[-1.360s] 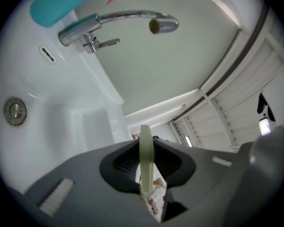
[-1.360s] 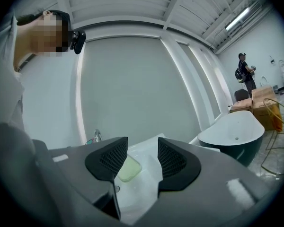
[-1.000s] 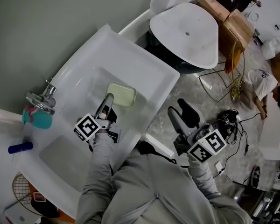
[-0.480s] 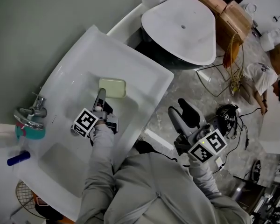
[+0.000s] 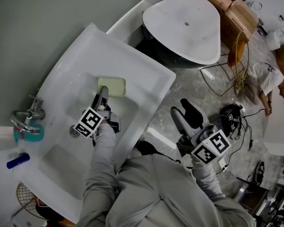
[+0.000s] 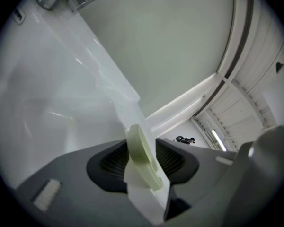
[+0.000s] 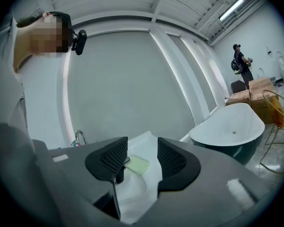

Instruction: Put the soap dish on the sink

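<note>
The right gripper is hanging close to the person's body, its jaws standing apart around nothing. Farther out, the left gripper has just been opening its jaws, with the rim of the pale green soap dish sitting loosely between them. The dish is lying on the white sink, at the basin's far edge.

Bathroom showroom: sink, freestanding bathtub, cardboard boxes

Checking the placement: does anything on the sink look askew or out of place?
Nothing stands out. The soap dish lies flat on the sink at the basin's edge; the left gripper's jaws, just opening, have its rim between them.
</note>
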